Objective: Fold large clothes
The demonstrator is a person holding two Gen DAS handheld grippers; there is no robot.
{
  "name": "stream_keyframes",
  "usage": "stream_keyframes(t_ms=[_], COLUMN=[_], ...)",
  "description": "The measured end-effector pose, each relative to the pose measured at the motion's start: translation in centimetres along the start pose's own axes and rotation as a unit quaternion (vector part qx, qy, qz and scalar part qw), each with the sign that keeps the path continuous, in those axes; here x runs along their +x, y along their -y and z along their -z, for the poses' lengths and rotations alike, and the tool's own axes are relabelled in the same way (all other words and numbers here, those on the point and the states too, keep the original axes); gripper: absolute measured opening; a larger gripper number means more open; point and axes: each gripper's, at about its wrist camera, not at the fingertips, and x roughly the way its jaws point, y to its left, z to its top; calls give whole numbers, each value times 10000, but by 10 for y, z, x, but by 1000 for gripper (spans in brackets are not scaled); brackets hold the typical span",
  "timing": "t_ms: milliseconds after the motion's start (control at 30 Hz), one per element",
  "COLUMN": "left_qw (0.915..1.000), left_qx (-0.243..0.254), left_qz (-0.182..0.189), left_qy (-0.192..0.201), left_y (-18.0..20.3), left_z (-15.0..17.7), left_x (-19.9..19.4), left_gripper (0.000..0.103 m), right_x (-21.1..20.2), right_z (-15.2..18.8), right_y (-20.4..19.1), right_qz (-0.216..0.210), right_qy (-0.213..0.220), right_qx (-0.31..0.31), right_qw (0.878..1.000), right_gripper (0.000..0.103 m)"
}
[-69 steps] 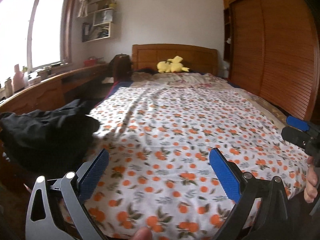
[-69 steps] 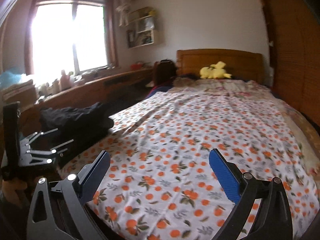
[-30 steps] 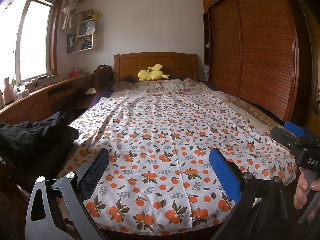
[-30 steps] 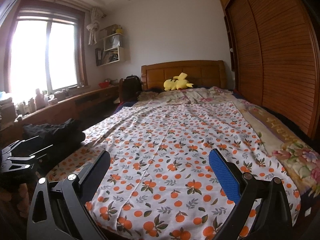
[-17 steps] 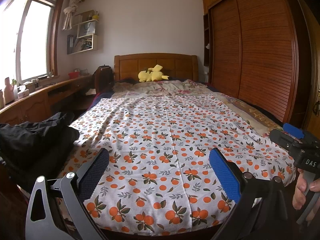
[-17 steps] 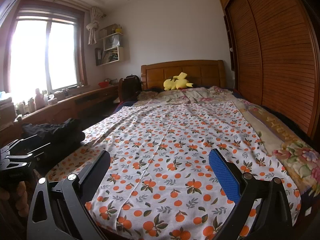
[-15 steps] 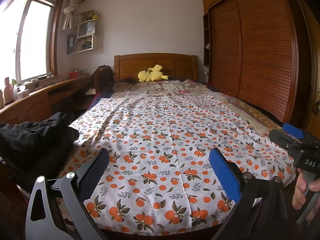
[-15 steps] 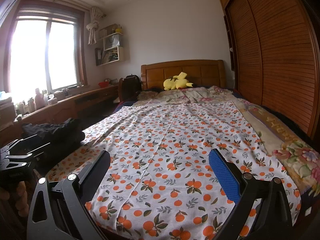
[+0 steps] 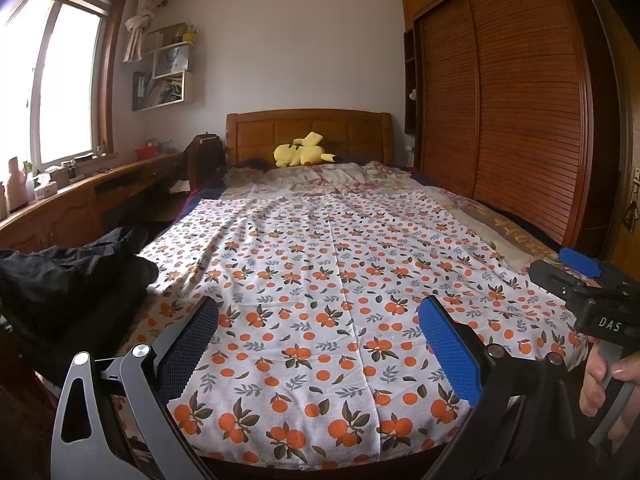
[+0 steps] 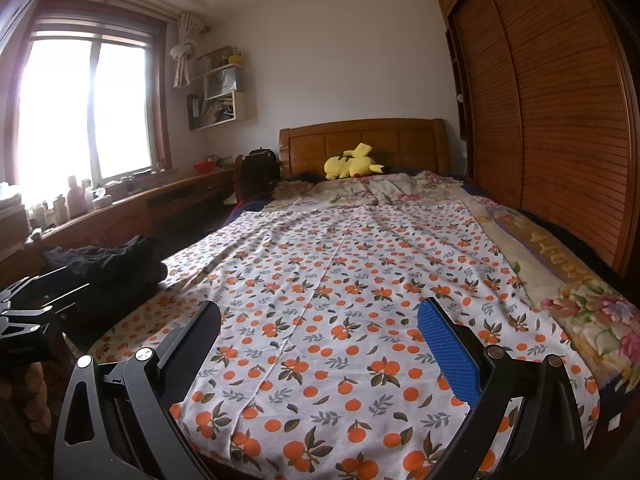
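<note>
While both tools, left and right, gape empty, dark clothes lie partly cut off.

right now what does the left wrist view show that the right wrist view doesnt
Only the left wrist view: the right claw at its right edge, open, with the hand on its grip.
Only the right wrist view: the left claw at its left edge, and the flowered quilt at the bed's near right corner.
Both: the orange-print sheet spread flat, the black clothes at its left, the yellow plush by the headboard, and each view's own open claw.
</note>
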Motion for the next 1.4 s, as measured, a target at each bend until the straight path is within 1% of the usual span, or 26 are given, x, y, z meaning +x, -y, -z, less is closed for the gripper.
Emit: stream_keyframes(t_ms=[667,933,1400], left_qw=[10000,10000,10000], left_qx=[-8,-43,-48], left_qz=[-6,4,-10], left_qy=[42,-6,-15], left_y=[-2,-5,-7], left_z=[-3,-7,-6], left_x=[-6,-7,-6], left_gripper=[101,101,101], right_x=[-1,-1,0], right_z=[-1,-2,-2], right_y=[-1,-2,-4], right_qz=[-5,-10,-9], right_qy=[6,3,-19], right_qx=[-15,-16,-26], right_qw=[10000,10000,10000], right_gripper=[95,95,95])
